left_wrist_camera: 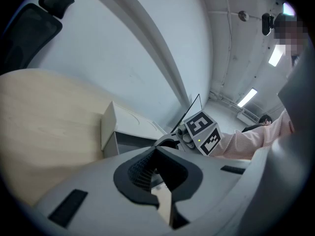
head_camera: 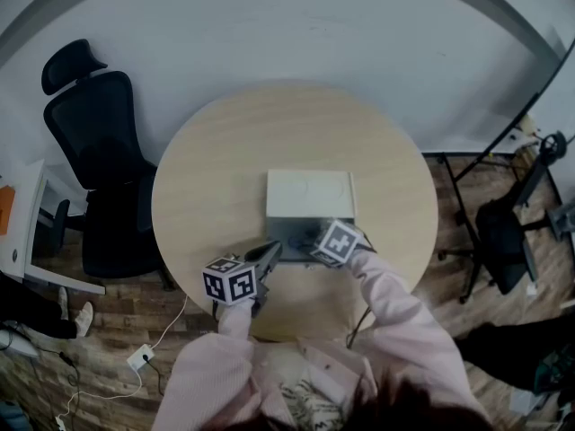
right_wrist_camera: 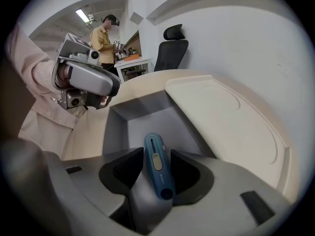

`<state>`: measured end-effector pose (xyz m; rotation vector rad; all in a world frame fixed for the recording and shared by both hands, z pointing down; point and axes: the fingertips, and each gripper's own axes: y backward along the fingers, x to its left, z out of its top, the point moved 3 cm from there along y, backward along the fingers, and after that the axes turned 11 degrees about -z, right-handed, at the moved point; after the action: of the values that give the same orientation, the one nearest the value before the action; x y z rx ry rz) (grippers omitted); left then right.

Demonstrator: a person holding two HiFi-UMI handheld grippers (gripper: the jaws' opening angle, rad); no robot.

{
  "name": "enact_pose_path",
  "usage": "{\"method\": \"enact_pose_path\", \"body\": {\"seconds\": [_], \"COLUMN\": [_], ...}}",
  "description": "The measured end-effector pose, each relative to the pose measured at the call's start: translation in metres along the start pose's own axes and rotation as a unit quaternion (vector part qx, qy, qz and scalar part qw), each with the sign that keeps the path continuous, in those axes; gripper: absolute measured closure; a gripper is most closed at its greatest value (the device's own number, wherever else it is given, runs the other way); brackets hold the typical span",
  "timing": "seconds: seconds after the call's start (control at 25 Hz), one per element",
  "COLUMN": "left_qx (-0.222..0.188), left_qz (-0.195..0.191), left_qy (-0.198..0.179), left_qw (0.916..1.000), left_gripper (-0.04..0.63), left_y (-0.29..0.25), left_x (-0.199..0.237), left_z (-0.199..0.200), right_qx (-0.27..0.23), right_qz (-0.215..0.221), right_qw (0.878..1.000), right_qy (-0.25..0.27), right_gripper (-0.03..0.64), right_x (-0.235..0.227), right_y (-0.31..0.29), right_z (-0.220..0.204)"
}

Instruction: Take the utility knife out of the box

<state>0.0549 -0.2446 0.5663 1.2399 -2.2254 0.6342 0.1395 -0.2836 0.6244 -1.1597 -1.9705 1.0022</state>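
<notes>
Utility knife (right_wrist_camera: 157, 166), blue, lies flat in the open box (right_wrist_camera: 115, 127), not yet lifted. Right gripper (right_wrist_camera: 157, 156) straddles it, jaws wide, pads not pressing. Left gripper (left_wrist_camera: 155, 154), jaws together and empty, sits by the box's near corner on the desk (head_camera: 207, 187). Pale lid (right_wrist_camera: 221, 117) beyond. Grasp and lift-out remain, by my reading.

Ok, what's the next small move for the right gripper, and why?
Probably close the right gripper on the blue utility knife: its jaws stand apart on either side of the handle, not yet pressing it, and the knife's far end reaches into the open box.
</notes>
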Motion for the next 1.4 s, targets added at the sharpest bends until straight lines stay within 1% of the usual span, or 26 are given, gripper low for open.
{"method": "enact_pose_path", "body": {"seconds": [0.16, 0.4, 0.72, 0.92, 1.16, 1.4], "left_qx": [0.000, -0.004, -0.009, -0.011, -0.017, -0.016], "left_qz": [0.002, 0.005, 0.009, 0.009, 0.006, 0.005], "left_qy": [0.000, 0.002, 0.001, 0.004, 0.006, 0.006], "left_qw": [1.0000, 1.0000, 0.9999, 0.9999, 0.9998, 0.9998], "left_gripper": [0.595, 0.595, 0.595, 0.595, 0.595, 0.595], "left_y": [-0.002, 0.000, 0.000, 0.003, 0.003, 0.001], "left_x": [0.000, 0.002, 0.004, 0.010, 0.009, 0.008], "left_z": [-0.001, 0.002, 0.005, 0.005, 0.003, 0.002], "right_qx": [0.009, 0.016, 0.030, 0.032, 0.034, 0.023], "right_qz": [0.000, 0.005, -0.003, -0.004, 0.001, -0.008], "right_qw": [1.000, 1.000, 0.998, 0.995, 0.996, 0.997], "right_qy": [0.016, 0.019, 0.062, 0.091, 0.085, 0.073], "right_gripper": [0.420, 0.421, 0.429, 0.466, 0.472, 0.472], "right_x": [-0.001, 0.001, 0.002, 0.007, 0.012, 0.009], "right_y": [-0.004, -0.009, -0.010, -0.011, -0.012, -0.011], "right_z": [-0.003, -0.004, -0.007, -0.003, -0.006, -0.007]}}
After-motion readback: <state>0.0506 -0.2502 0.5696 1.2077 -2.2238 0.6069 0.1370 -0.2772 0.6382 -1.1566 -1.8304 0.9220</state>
